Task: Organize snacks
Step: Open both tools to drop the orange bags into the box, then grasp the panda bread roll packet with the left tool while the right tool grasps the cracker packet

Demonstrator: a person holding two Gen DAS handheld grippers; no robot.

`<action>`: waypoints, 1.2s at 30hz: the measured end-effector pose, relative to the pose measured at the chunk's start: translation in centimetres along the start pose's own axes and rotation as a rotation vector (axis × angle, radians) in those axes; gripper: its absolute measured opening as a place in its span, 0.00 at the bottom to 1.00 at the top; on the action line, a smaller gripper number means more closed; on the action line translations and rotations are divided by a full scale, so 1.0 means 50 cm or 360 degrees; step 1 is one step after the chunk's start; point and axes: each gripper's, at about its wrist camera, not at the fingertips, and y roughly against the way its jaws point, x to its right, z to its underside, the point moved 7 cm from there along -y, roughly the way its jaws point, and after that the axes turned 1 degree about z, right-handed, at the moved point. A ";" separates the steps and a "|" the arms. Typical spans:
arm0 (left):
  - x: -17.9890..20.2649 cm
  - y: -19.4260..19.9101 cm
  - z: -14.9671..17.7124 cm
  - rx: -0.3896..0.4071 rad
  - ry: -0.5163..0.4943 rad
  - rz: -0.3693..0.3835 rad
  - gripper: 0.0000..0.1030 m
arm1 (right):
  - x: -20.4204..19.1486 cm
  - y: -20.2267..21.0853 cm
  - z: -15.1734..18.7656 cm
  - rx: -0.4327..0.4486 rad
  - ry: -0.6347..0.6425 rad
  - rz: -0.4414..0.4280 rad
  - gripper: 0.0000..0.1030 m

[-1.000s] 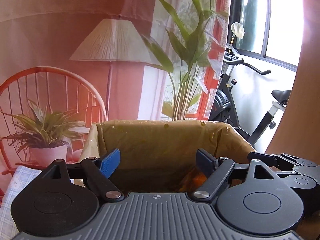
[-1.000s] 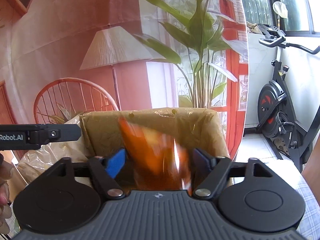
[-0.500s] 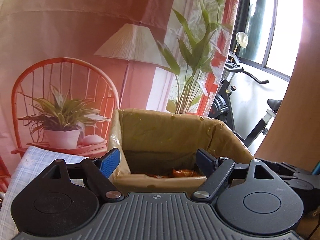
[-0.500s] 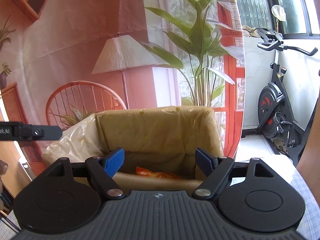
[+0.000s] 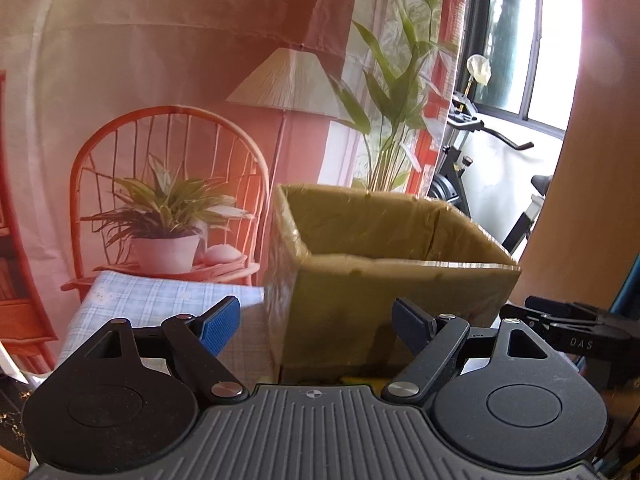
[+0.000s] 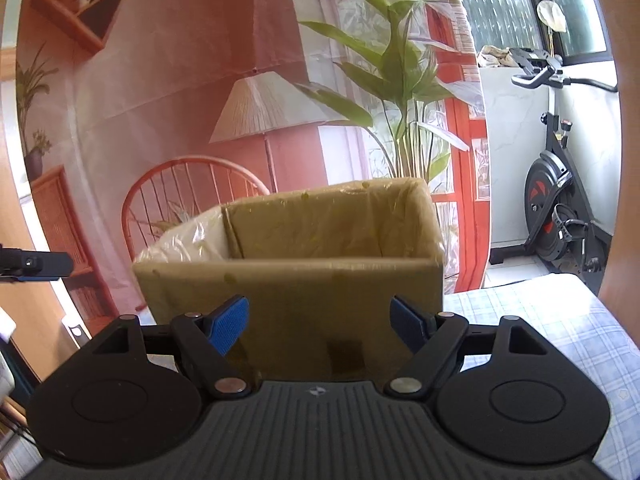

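Nearest to us in the left wrist view, the left gripper (image 5: pixel 316 324) has its blue-padded fingers (image 5: pixel 219 324) spread wide with nothing between them. Just under its body a thin strip of yellow (image 5: pixel 358 380) shows at the foot of the box; we cannot tell what it is. In the right wrist view the right gripper (image 6: pixel 319 322) is likewise spread apart and holds nothing.

Just beyond both grippers stands the cardboard box (image 5: pixel 384 304), open at the top, upright, wrapped in shiny clear film. It sits on the blue checked tablecloth (image 5: pixel 160 300), which also shows to the right in the right wrist view (image 6: pixel 560 320). From the left wrist we see the box by one corner, its long axis running away to the right; from the right wrist (image 6: pixel 320 292) its near wall faces us squarely and the long side runs left to right. We see only the rim and inner walls, so we cannot tell what lies inside.

Behind the box hangs a printed backdrop (image 5: pixel 160 80) of a red chair, lamp and plants. Farthest right stands an exercise bike (image 6: pixel 560 208) beside the window.
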 end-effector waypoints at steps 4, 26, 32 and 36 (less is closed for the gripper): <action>-0.024 0.024 0.020 -0.0038 0.0065 0.0041 0.82 | -0.013 0.014 0.030 -0.0006 0.0047 0.0005 0.78; -0.054 0.059 0.171 -0.0110 0.0126 -0.0123 0.89 | -0.002 0.067 0.160 -0.0113 0.0046 0.0002 0.81; -0.043 0.026 0.242 -0.0221 0.0147 -0.0115 0.89 | 0.003 0.061 0.232 -0.0183 0.0018 0.0030 0.81; -0.040 -0.003 0.282 -0.0309 0.0117 -0.0125 0.89 | 0.003 0.058 0.269 -0.0247 0.0034 0.0039 0.80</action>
